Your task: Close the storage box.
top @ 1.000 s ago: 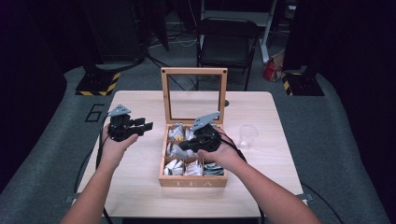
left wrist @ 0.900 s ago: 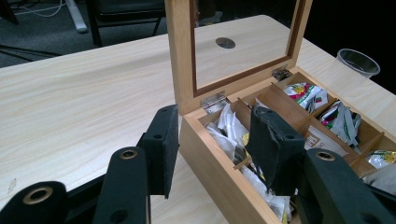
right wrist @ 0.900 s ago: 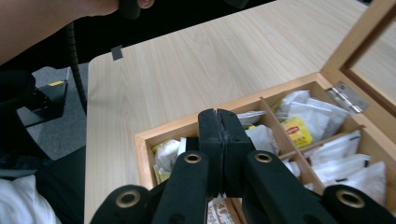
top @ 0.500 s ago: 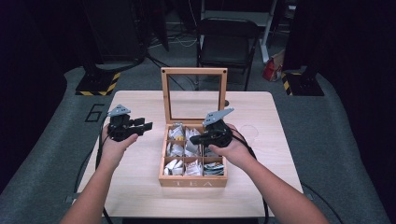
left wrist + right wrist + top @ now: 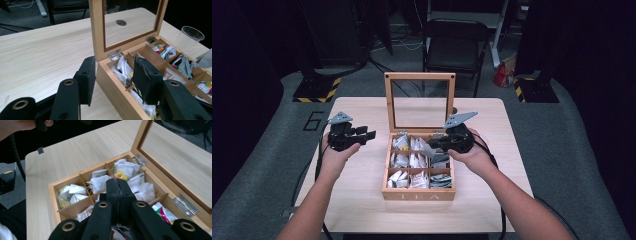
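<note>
Two tools: left tool (image 5: 370, 135) at 9 o'clock of the tea box (image 5: 418, 192), right tool (image 5: 432, 146) over the box's 3 o'clock side.
Left tool state: jaws partly apart with nothing between them; in the left gripper view (image 5: 115, 77) one jaw hangs over the bench, the other over the box's near wall.
Right tool state: jaws pressed together (image 5: 117, 185), pinching a pale grey sachet (image 5: 428, 150) by its edge.
Sachet: above the box's middle row, clear of the other packets.
Tea box: centre of the bench, six compartments of mixed sachets, glass lid (image 5: 388, 100) upright at 12 o'clock.
Cup: clear plastic cup (image 5: 192, 31) on the bench beyond the box's far corner.
Bench: pale wood bench (image 5: 357, 192), a small round metal disc behind the lid.
Room: grey floor (image 5: 267, 165) marked with a 6 at 9 o'clock, black chair (image 5: 454, 45) at 12 o'clock, yellow-black striped bases at 10 and 2 o'clock, dark surroundings.
</note>
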`<action>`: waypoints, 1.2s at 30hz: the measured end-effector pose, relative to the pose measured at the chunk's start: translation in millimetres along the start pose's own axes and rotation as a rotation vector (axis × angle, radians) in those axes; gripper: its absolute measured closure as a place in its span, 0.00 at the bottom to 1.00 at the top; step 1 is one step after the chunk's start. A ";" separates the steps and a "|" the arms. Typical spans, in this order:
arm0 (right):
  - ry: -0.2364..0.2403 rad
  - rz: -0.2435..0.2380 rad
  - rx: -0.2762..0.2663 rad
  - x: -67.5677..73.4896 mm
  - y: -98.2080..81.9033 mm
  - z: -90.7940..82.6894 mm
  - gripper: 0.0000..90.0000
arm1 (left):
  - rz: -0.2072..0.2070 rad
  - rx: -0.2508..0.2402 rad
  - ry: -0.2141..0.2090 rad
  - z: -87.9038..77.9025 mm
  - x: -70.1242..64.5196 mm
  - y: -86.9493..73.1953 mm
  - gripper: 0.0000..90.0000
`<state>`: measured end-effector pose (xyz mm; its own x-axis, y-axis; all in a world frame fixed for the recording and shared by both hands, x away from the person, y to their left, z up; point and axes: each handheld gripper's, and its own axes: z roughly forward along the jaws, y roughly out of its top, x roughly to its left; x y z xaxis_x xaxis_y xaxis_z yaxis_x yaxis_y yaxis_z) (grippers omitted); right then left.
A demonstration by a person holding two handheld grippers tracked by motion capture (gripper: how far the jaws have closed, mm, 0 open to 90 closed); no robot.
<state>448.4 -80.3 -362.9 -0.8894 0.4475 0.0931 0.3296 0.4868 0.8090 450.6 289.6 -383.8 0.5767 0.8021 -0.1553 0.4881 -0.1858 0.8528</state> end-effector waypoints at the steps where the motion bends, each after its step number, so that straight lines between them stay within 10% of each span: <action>1: -0.006 0.006 0.001 -1.5 -0.6 -2.0 1.00 | 0.000 -0.001 -0.001 0.1 0.0 0.1 0.59; 36: -0.174 0.078 -0.027 -46.9 -20.2 -58.7 1.00 | -0.002 0.003 0.002 -0.6 0.0 1.2 0.59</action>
<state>464.9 -155.2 -349.5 -0.7924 0.6075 0.0562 0.3847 0.4261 0.8188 450.8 289.8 -382.4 0.5747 0.8034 -0.1561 0.4912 -0.1861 0.8509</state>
